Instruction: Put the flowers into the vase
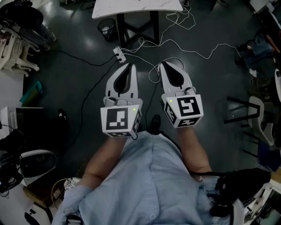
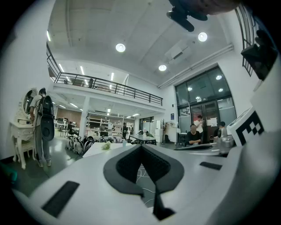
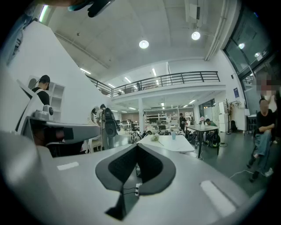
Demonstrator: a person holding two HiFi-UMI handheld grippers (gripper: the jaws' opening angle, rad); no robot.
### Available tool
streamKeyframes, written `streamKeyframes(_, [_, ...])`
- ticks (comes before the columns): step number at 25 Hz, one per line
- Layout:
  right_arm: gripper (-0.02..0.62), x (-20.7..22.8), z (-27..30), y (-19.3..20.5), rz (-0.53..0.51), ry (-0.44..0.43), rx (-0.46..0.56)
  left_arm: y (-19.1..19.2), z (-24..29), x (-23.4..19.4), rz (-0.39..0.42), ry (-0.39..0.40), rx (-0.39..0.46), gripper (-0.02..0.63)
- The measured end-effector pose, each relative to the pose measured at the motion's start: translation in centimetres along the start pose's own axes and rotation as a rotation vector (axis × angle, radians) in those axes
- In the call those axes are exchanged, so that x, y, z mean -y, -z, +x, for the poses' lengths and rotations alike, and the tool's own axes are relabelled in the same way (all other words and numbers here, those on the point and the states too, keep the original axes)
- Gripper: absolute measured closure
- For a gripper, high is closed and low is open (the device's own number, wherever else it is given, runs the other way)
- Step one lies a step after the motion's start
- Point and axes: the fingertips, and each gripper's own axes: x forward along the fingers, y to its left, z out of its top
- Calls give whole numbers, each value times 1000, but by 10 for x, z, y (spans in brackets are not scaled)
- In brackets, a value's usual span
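Both grippers are held level at waist height above the dark floor, side by side, pointing at a white table (image 1: 136,6) some way ahead. My left gripper (image 1: 130,66) is shut with nothing in it, its tips meeting in the left gripper view (image 2: 141,147). My right gripper (image 1: 161,65) is also shut and empty (image 3: 137,145). A small bunch of pale flowers (image 3: 154,137) lies on the far table, with a small pale blue vase or cup (image 3: 174,135) beside it. Both show small in the left gripper view too, the flowers (image 2: 106,146) and the vase (image 2: 124,143). The head view shows neither.
White cables and a power strip (image 1: 119,53) lie on the floor between me and the table. A wire wastebasket (image 1: 106,28) stands by the table leg. White chairs (image 1: 15,52) stand at left, a dark stool (image 1: 246,114) at right. A person (image 3: 263,132) sits at right.
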Motion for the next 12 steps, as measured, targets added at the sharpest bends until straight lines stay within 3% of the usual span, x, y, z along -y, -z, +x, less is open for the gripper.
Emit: streamKeyframes(12, [595,33,-3,4,16,-25,9,6,21,29,27,3,11,601])
